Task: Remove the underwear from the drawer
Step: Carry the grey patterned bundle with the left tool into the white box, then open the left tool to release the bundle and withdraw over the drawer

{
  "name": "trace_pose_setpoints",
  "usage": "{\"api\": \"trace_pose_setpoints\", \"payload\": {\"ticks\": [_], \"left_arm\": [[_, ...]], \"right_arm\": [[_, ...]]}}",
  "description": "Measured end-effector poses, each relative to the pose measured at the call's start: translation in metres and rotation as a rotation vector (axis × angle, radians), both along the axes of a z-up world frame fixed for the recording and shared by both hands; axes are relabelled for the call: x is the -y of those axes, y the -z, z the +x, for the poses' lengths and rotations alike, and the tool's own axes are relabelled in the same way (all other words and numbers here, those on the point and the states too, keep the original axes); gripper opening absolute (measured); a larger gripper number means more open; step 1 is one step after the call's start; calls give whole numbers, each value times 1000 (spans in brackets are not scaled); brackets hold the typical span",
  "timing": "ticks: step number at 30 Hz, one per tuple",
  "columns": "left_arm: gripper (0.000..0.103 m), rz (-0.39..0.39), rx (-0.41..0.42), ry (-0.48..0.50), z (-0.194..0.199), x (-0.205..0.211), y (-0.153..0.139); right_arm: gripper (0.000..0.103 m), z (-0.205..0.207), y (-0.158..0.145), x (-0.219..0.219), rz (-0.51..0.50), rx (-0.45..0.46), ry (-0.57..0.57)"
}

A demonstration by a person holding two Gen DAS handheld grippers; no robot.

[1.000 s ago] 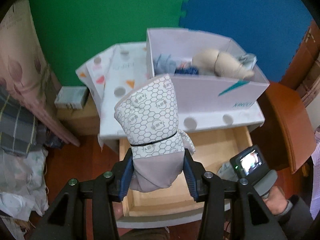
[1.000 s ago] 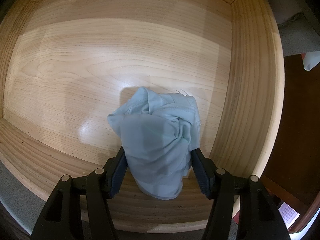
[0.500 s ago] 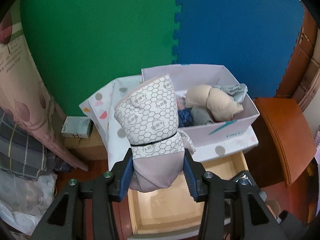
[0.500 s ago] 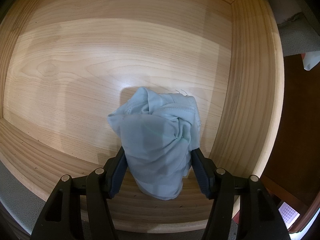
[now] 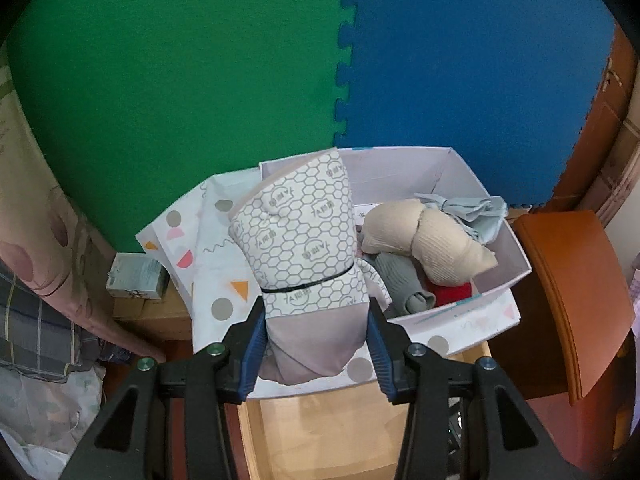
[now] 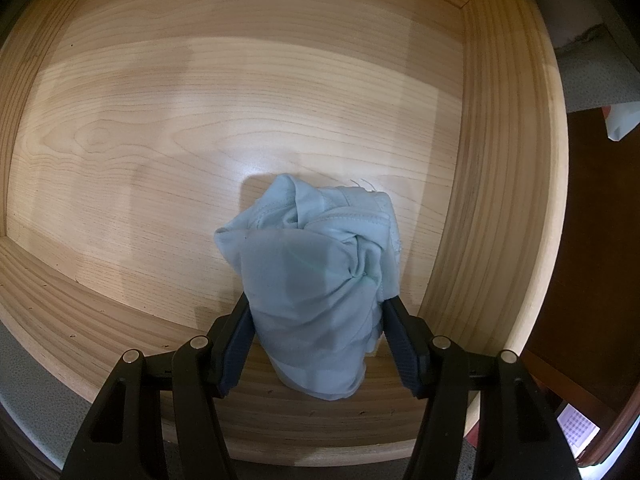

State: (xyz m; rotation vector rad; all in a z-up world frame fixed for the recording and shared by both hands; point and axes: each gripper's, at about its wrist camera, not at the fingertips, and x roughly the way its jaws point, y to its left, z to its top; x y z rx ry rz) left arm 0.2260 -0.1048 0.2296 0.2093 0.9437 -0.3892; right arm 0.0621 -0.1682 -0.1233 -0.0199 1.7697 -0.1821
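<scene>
My left gripper (image 5: 316, 344) is shut on a rolled pair of underwear (image 5: 306, 264), white with a grey honeycomb print and a plain grey end. It holds the roll up in front of a white cardboard box (image 5: 456, 316) that contains beige, grey, pale blue and red garments. Below it lies the open wooden drawer (image 5: 320, 432). In the right wrist view my right gripper (image 6: 316, 336) is shut on a crumpled pale blue pair of underwear (image 6: 316, 276), low inside the drawer (image 6: 200, 120) near its right wall.
The box stands on a white sheet with coloured dots (image 5: 208, 256). Green and blue foam mats (image 5: 200, 80) cover the wall behind. A small box (image 5: 138, 276) and piled fabrics (image 5: 40, 320) lie left. An orange-brown wooden piece (image 5: 576, 292) stands right.
My left gripper has risen and drawn back with the honeycomb roll, so more of the wall and of the box's inside shows. The right gripper and the pale blue underwear have kept still.
</scene>
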Motion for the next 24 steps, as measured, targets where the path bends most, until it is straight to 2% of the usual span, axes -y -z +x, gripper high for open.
{"api": "trace_pose_setpoints", "payload": {"ticks": [13, 20, 23, 24], "left_arm": [[47, 28, -81, 14, 33, 35, 53], [47, 82, -106, 11, 43, 46, 75], [47, 78, -133, -2, 47, 45, 86], [47, 45, -143, -13, 49, 42, 86]], "right_arm": [[58, 0, 0, 0, 0, 0, 0], [58, 0, 0, 0, -1, 1, -1], [58, 0, 0, 0, -1, 1, -1], [58, 0, 0, 0, -1, 1, -1]]}}
